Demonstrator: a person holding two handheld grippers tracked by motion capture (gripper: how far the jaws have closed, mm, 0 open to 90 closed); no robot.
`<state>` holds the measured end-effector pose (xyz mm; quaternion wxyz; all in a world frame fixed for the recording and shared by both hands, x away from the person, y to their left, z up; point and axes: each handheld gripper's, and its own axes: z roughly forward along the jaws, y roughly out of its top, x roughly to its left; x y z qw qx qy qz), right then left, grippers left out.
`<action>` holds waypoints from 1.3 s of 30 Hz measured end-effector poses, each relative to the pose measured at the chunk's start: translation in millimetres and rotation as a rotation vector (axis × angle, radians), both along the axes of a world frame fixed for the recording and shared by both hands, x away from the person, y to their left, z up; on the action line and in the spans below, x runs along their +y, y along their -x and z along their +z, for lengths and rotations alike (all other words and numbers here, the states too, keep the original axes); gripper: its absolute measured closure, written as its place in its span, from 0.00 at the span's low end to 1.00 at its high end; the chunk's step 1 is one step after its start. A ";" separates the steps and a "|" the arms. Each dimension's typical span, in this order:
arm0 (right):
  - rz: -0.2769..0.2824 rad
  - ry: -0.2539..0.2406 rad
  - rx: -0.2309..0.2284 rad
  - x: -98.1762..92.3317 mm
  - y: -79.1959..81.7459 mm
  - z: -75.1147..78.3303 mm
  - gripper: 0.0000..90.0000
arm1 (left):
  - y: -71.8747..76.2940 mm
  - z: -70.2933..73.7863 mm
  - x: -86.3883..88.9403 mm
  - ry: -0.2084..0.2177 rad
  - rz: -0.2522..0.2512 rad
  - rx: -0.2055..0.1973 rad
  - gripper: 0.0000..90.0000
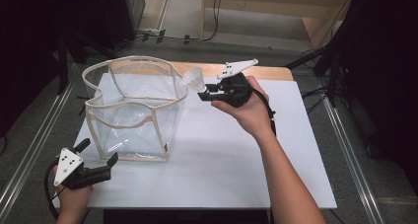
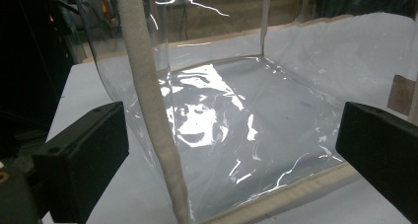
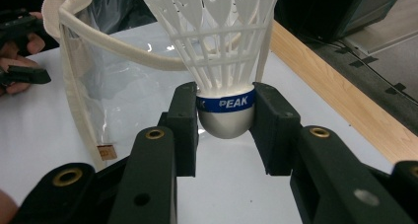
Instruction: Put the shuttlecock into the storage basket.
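Observation:
A white plastic shuttlecock (image 3: 222, 41) with a blue band marked PEAK is clamped at its rounded base by my right gripper (image 3: 225, 118). In the high view that right gripper (image 1: 203, 93) holds the shuttlecock (image 1: 194, 78) just beside the top right rim of a clear plastic bag (image 1: 133, 105) with beige trim, skirt pointing towards the bag. My left gripper (image 1: 101, 150) rests low at the bag's front left corner, open. In its own view the left gripper (image 2: 231, 155) has its jaws wide apart, with the bag's beige corner seam (image 2: 148, 100) standing between them, untouched.
The bag stands upright on a white tabletop (image 1: 231, 160) with a wooden strip (image 1: 266, 72) along the far edge. Dark stands and cables (image 1: 340, 46) crowd the floor to the right, and black equipment (image 1: 59, 21) sits behind on the left. A small tag (image 3: 107, 151) marks the bag's lower corner.

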<state>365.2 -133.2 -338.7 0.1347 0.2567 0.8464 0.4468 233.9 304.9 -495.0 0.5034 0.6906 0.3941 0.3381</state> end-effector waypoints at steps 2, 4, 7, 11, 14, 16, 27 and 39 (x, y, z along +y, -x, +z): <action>0.001 -0.004 -0.001 1.7 -0.4 0.7 0.70 | 0.0 0.0 0.0 0.000 0.000 0.000 0.00; 0.006 -0.003 -0.002 3.1 -1.1 1.5 0.70 | -0.1 0.0 -0.1 0.001 0.000 -0.001 0.00; 0.011 -0.004 -0.006 5.1 -2.1 3.2 0.70 | -0.1 0.0 0.0 0.001 0.000 -0.001 0.00; 0.016 -0.002 -0.012 8.0 -3.4 6.0 0.70 | -0.1 0.0 0.0 0.000 0.000 -0.002 0.00; 0.018 -0.001 -0.015 10.0 -4.4 8.2 0.70 | -0.1 -0.1 -0.1 0.001 0.000 -0.001 0.00; 0.018 -0.004 -0.016 11.5 -4.8 9.2 0.70 | -0.1 0.0 0.0 0.000 0.000 -0.002 0.00; 0.035 -0.011 -0.018 22.5 -8.1 12.2 0.70 | -0.2 0.0 0.1 0.001 0.000 -0.001 0.00; 0.060 -0.021 -0.026 37.4 -10.5 15.8 0.70 | -0.2 0.1 0.2 0.001 -0.003 0.000 0.00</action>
